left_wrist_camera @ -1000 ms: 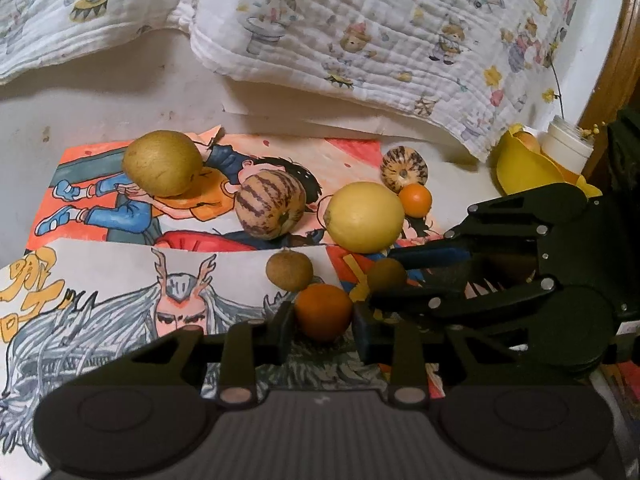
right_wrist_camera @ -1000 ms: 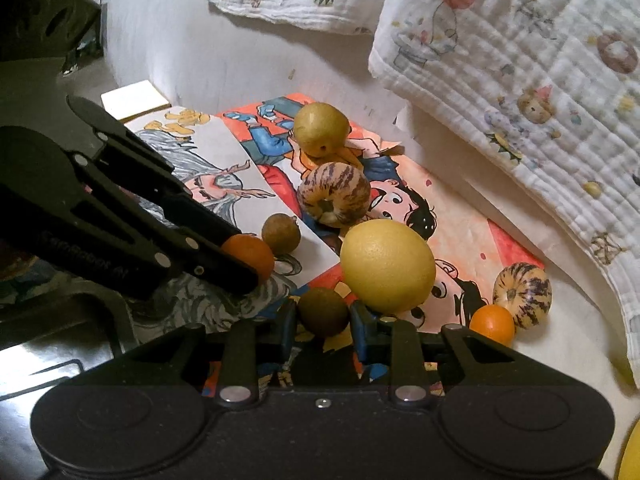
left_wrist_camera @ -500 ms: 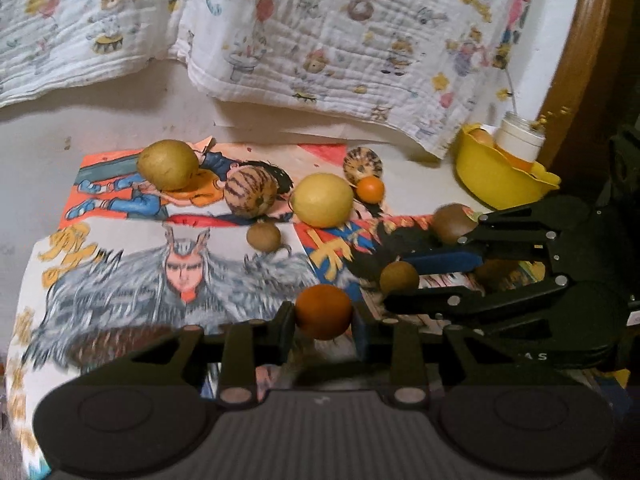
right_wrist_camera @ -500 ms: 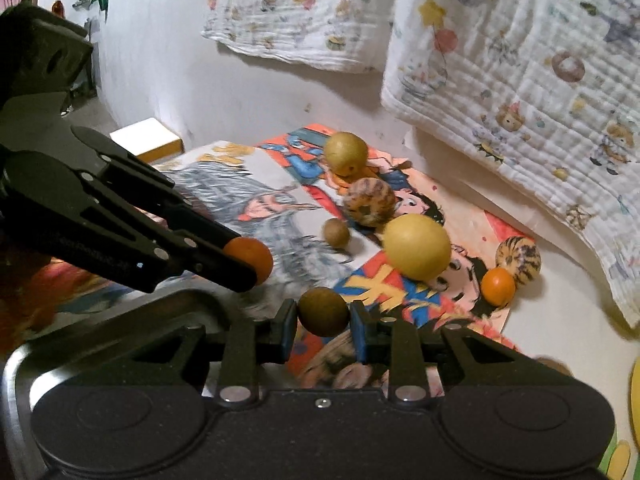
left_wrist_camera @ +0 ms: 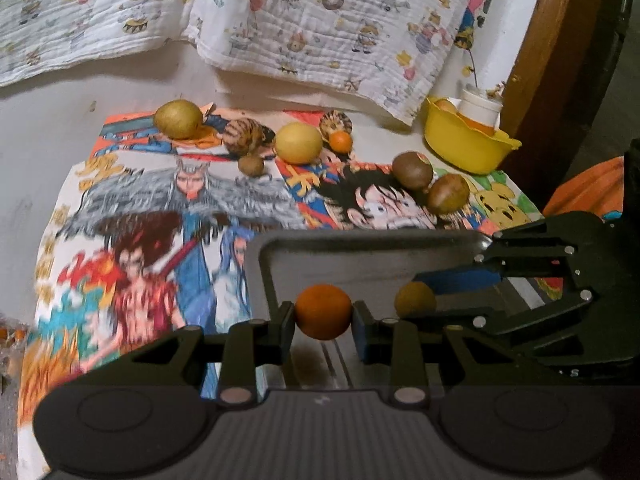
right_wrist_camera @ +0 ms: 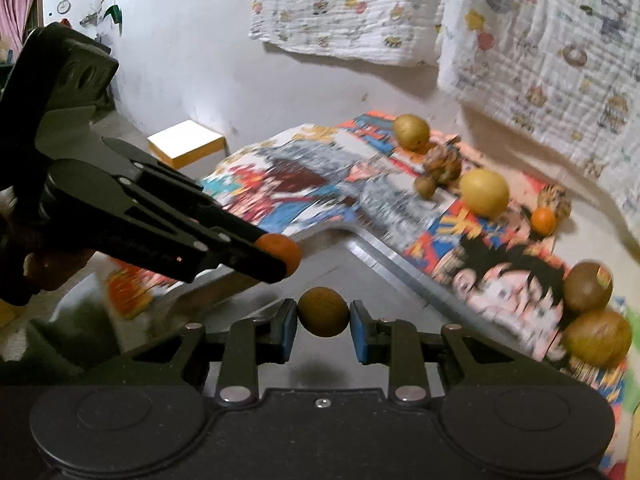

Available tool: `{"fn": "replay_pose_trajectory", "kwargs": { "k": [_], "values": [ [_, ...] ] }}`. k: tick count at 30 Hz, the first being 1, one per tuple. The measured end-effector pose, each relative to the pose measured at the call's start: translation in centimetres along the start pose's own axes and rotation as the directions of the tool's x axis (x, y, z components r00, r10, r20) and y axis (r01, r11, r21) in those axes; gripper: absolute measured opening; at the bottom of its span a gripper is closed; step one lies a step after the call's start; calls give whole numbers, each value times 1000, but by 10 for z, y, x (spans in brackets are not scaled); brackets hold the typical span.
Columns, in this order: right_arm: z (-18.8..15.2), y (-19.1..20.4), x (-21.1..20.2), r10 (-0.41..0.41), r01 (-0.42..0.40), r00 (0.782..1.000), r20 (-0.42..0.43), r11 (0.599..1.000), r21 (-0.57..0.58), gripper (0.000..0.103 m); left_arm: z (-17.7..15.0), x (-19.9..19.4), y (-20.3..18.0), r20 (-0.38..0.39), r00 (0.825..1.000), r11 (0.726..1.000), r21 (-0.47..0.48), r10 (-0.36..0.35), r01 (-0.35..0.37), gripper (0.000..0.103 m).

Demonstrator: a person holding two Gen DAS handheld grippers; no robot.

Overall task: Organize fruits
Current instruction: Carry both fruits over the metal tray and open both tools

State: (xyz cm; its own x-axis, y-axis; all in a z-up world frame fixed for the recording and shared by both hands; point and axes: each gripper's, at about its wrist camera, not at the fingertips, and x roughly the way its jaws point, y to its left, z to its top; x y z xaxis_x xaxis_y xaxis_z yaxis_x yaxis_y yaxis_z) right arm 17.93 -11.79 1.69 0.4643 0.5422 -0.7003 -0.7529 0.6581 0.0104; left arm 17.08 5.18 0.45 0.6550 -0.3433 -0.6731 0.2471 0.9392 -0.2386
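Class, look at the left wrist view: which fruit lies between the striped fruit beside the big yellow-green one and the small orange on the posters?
The large yellow fruit lies between the striped fruit and the small orange; the left wrist view shows it.

Pale wall (right_wrist_camera: 192, 60), hung printed cloths (left_wrist_camera: 320, 20)

1. The right tool (right_wrist_camera: 324, 317) holds a small brown round fruit (right_wrist_camera: 323, 311) between its blue pads, above a grey metal tray (right_wrist_camera: 384, 258)
2. The left tool (right_wrist_camera: 286, 254) at the left grips a small orange fruit (right_wrist_camera: 280, 249)
3. More fruits lie on comic posters (right_wrist_camera: 360, 184); a large yellow fruit (right_wrist_camera: 484, 193) lies near a striped one (right_wrist_camera: 443, 164)
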Motion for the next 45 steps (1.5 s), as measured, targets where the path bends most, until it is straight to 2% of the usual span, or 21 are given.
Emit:
{"fn": "replay_pose_trajectory", "kwargs": {
  "k": [6, 17, 24, 45],
  "values": [
    [-16, 20, -14, 21, -21, 1000, -15, 1000, 18, 31, -24, -16, -10, -16, 1000, 1000, 20, 3, -2, 33],
    [-32, 29, -23, 25, -24, 999, -30, 999, 30, 31, -44, -27, -22, -46, 999, 999, 48, 16, -14, 33],
    [-39, 27, -19, 9, -7, 998, -56, 999, 40, 31, -48, -27, -23, -55, 998, 999, 49, 25, -22, 34],
    [-46, 25, -21, -18, 20, 998, -52, 999, 43, 32, -50, -27, -27, -61, 998, 996, 83, 21, -16, 35]
  ]
}}
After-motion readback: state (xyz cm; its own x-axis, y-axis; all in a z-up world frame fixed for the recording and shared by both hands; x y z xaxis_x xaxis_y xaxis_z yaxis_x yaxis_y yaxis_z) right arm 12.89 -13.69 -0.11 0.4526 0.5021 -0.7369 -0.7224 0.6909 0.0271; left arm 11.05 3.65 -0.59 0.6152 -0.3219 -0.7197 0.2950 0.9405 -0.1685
